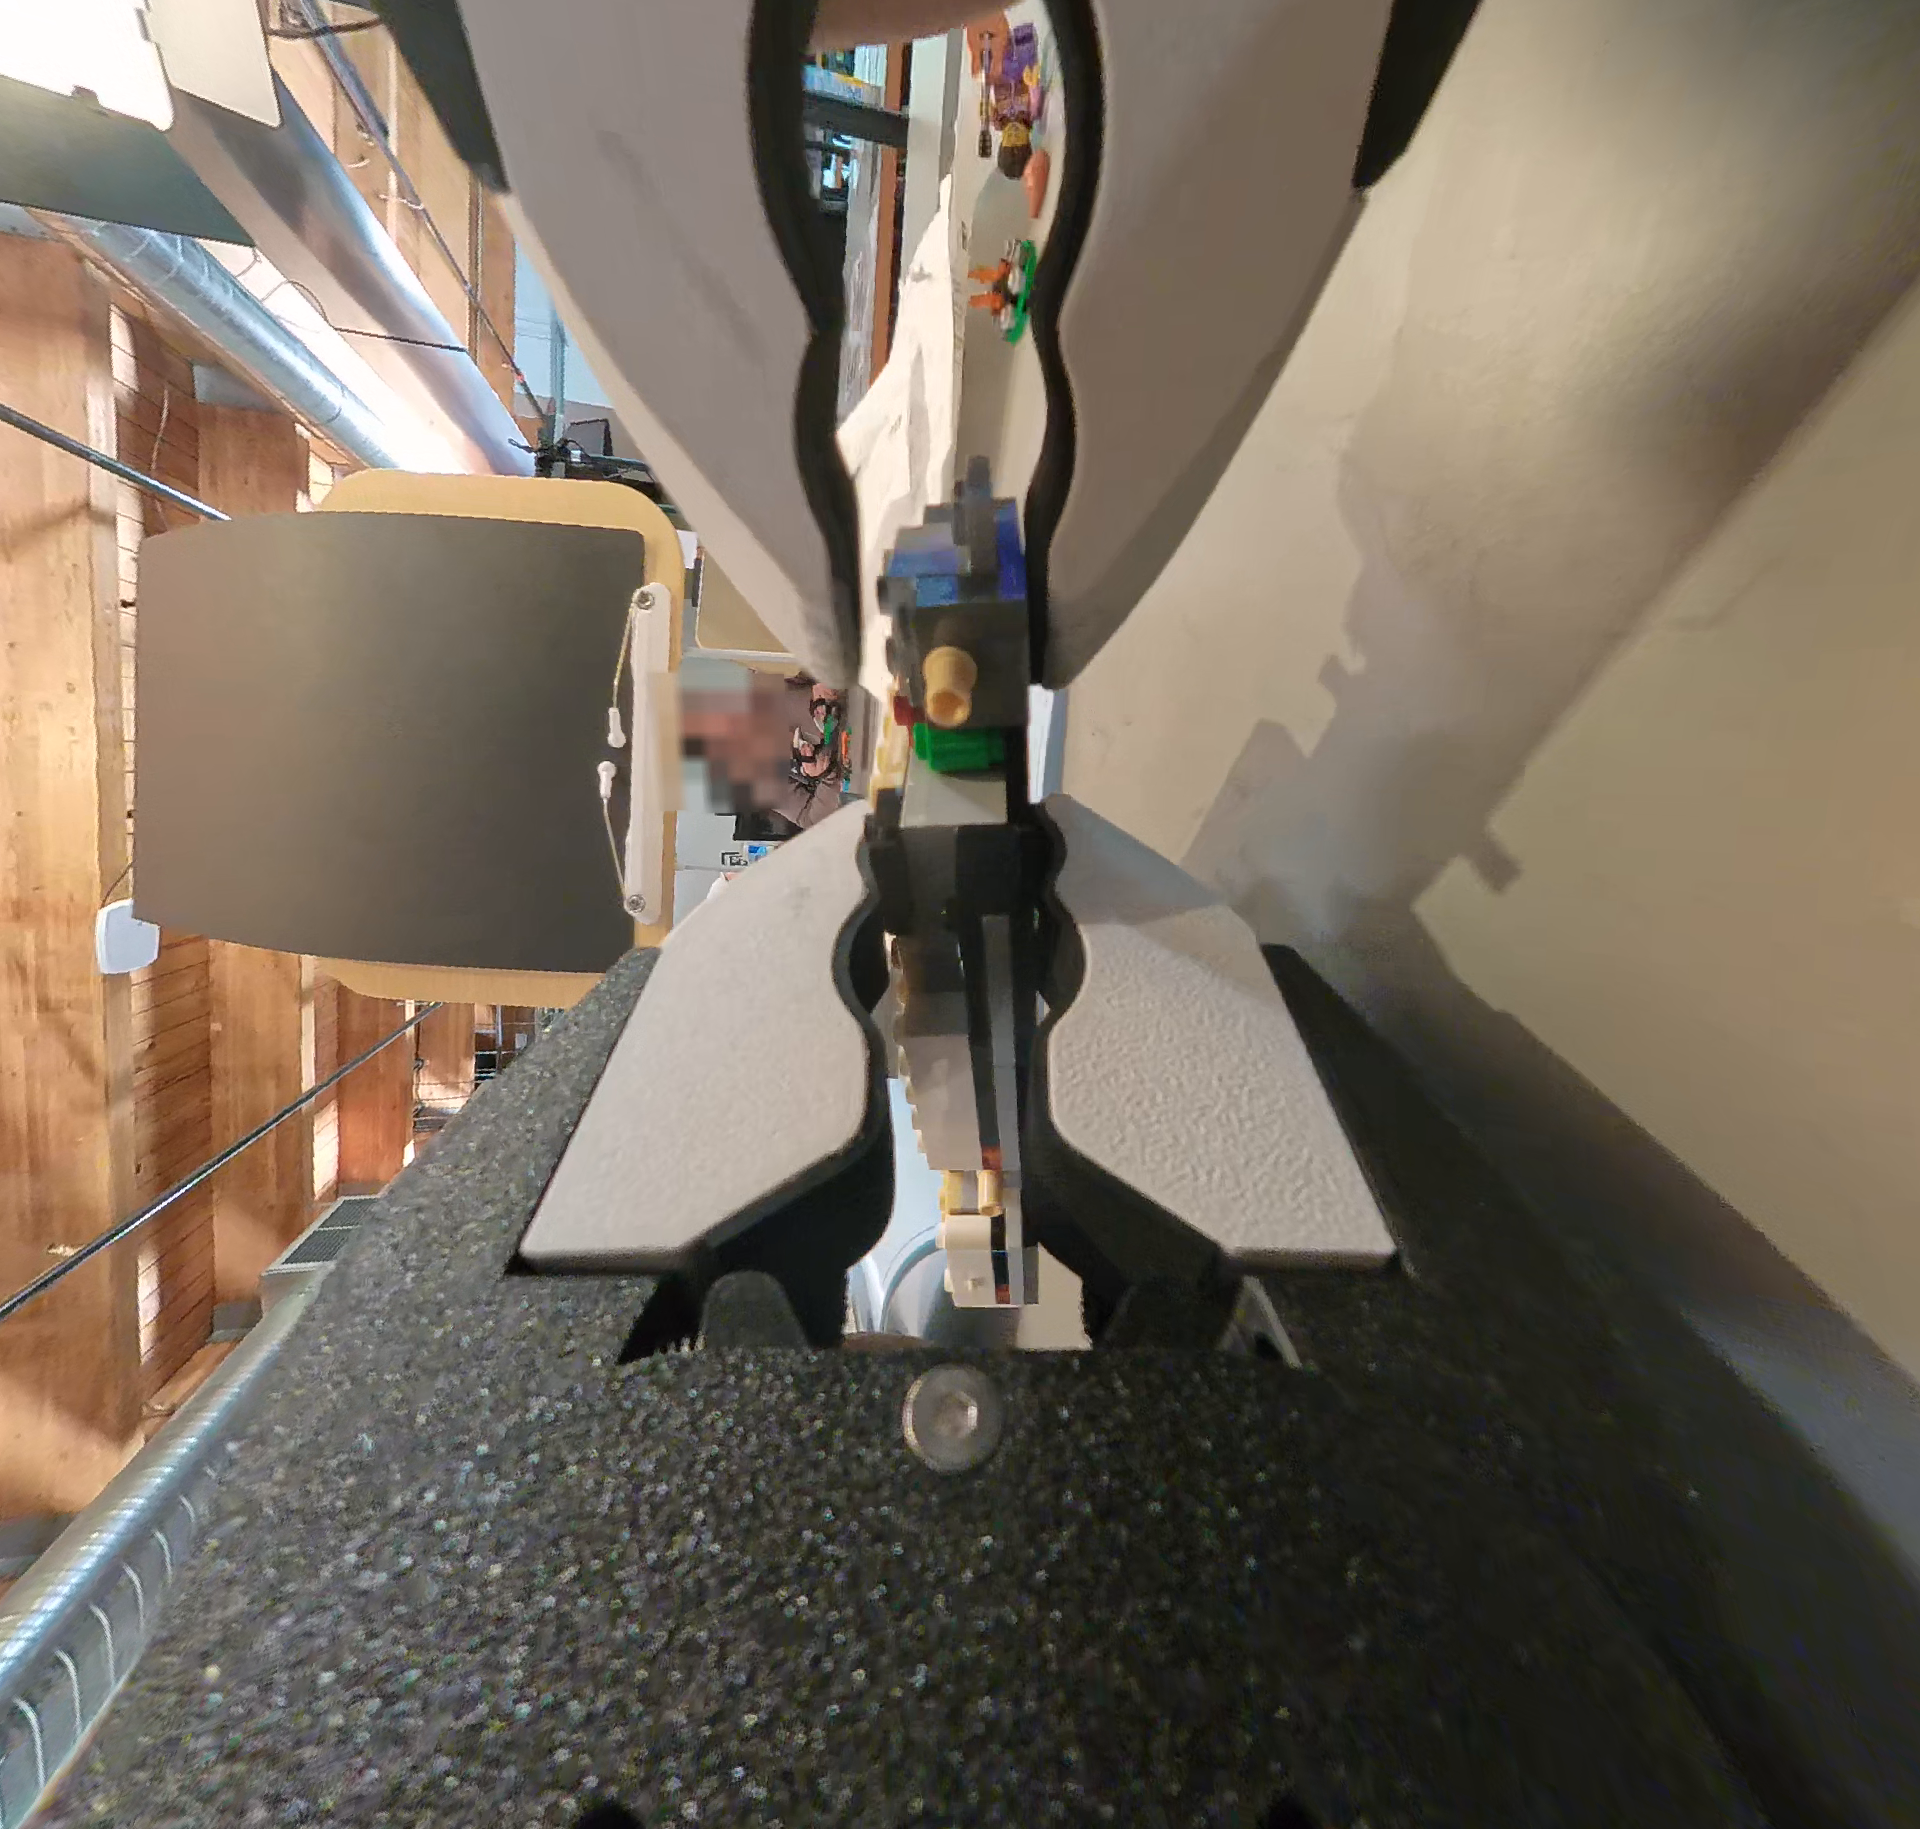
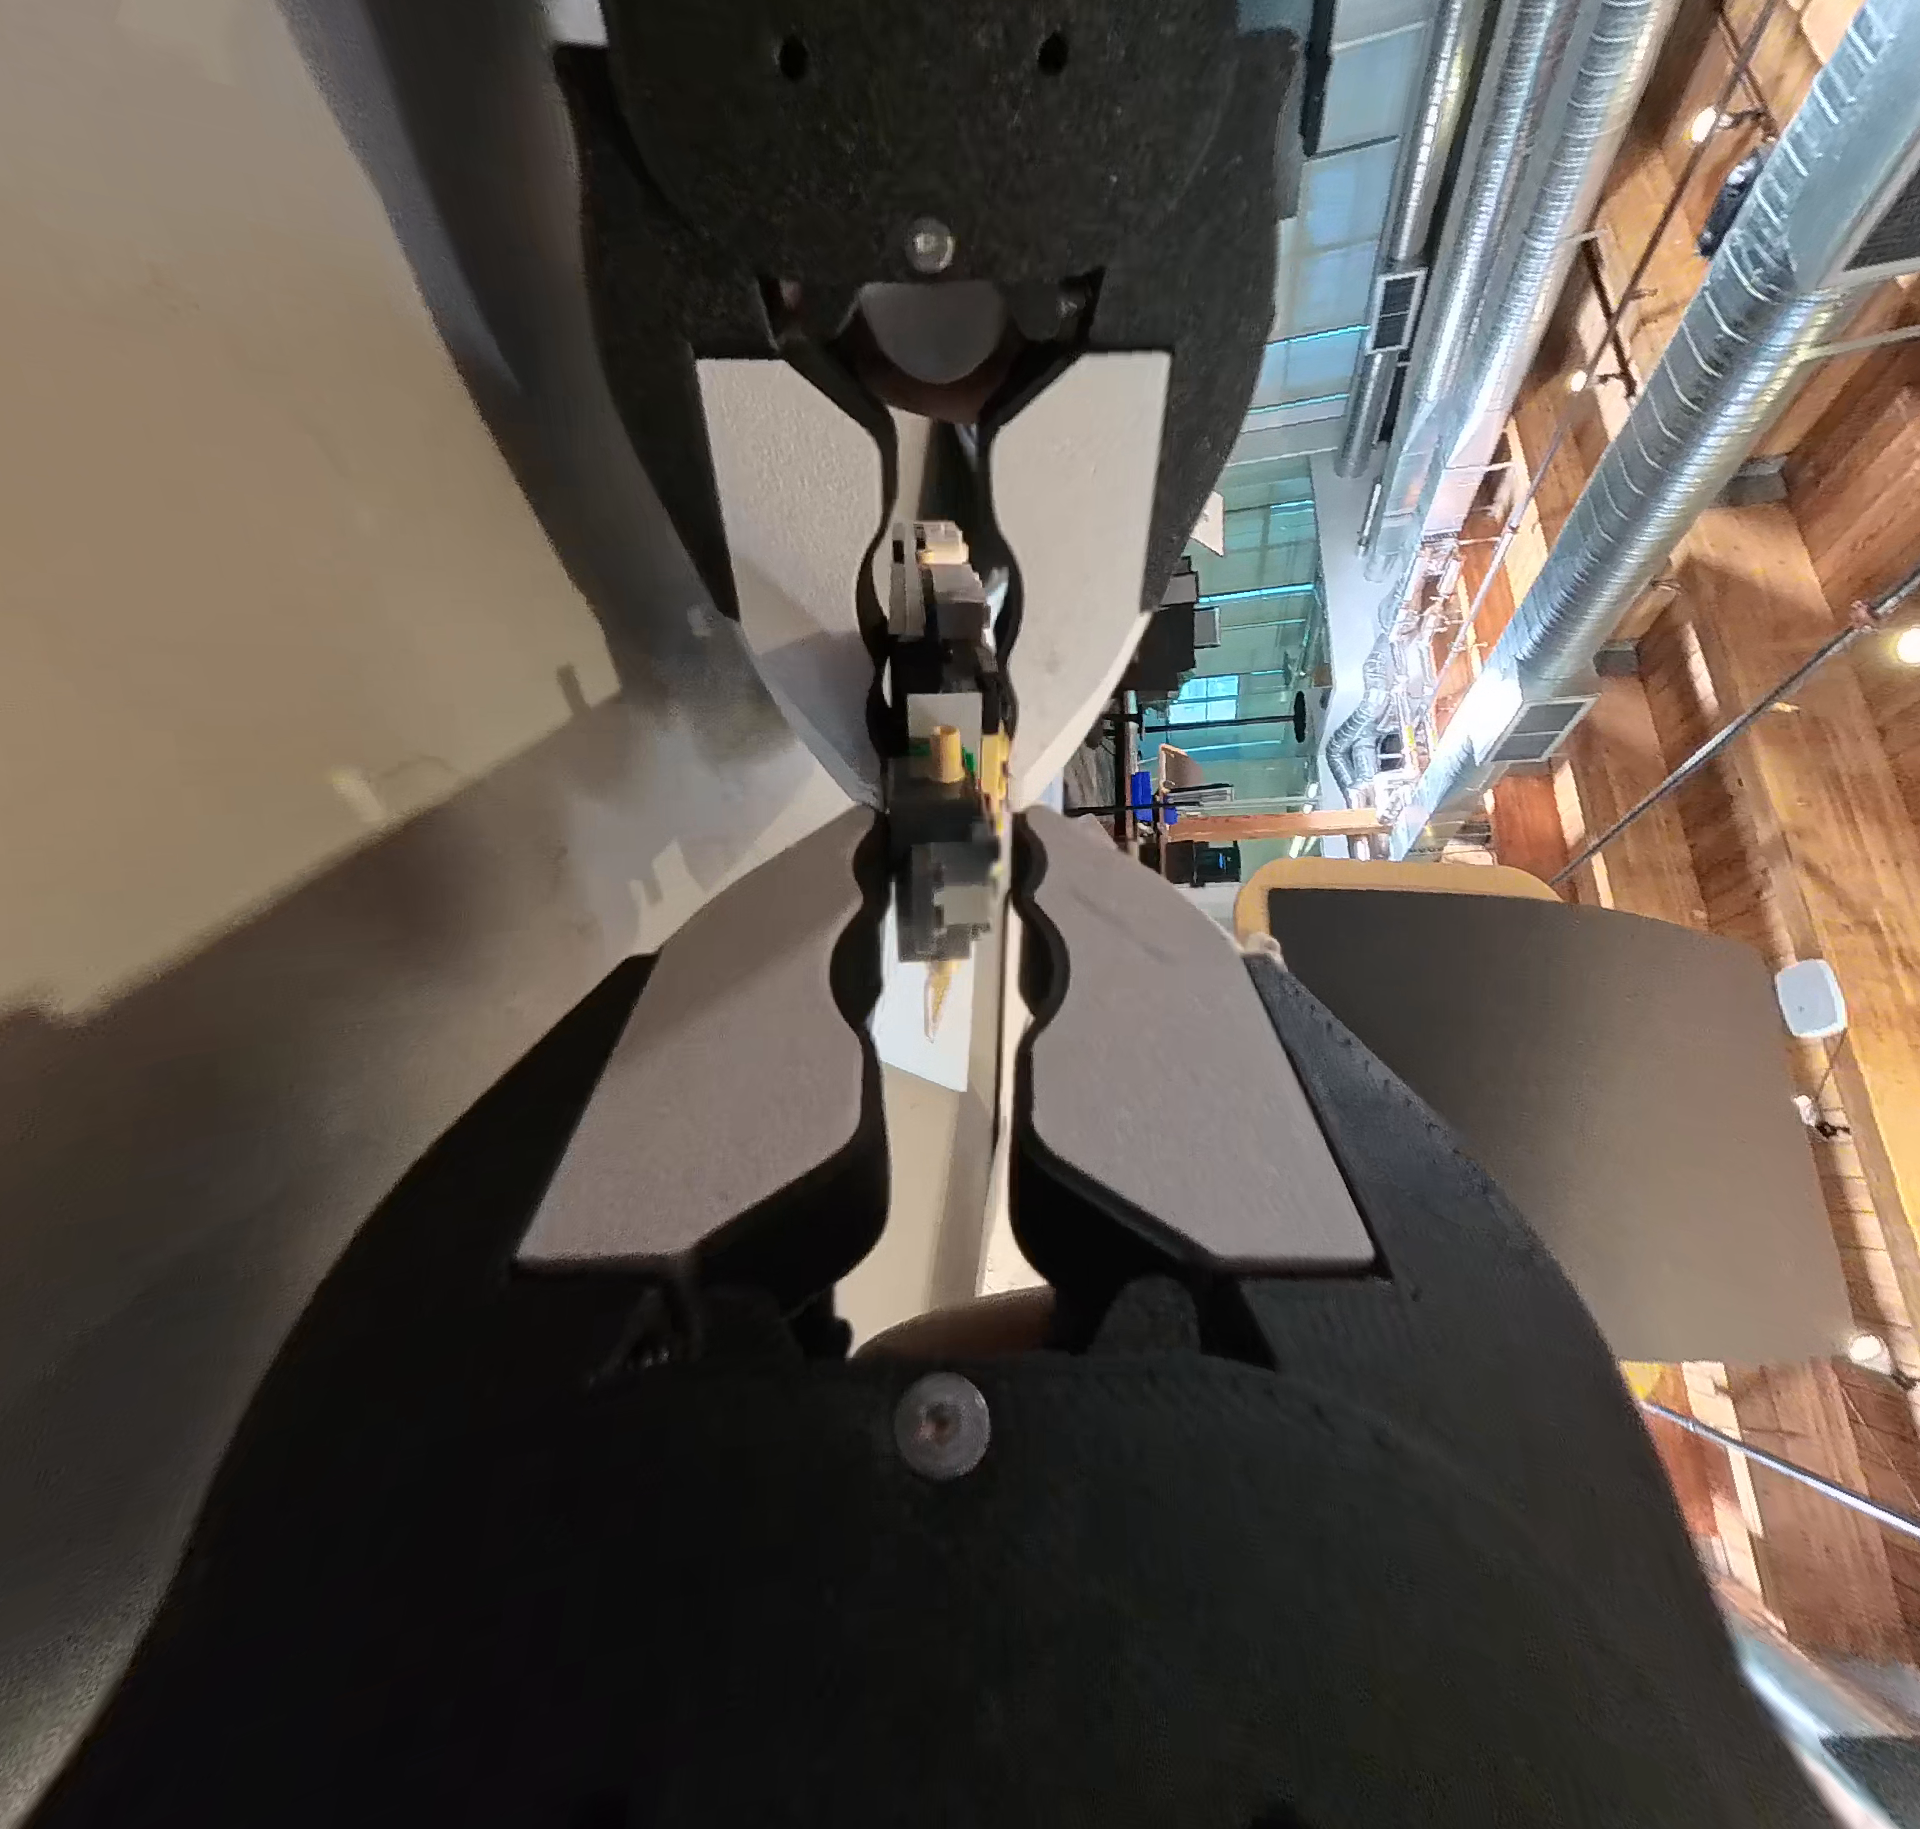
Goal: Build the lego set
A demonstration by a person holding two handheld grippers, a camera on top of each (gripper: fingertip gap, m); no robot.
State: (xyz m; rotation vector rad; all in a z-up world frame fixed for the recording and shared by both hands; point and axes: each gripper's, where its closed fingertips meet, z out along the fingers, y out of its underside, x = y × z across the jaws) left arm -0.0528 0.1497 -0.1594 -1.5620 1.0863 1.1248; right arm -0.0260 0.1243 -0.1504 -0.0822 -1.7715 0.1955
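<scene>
Both grippers face each other, tip to tip. The left gripper (image 1: pixel 951 823) clamps one end of a grey-and-black toy-brick model (image 1: pixel 961 699); the right gripper (image 2: pixel 940 834) pinches the other, above the pale tabletop (image 1: pixel 1558 429).

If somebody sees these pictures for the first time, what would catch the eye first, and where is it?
At the centre of both views, the two grey tools meet tip to tip, each shut on one end of a small brick model of grey, black, blue and green pieces. A tan peg juts from its dark block between the left tool and the right tool. Beside them stands a black-backed chair.
</scene>
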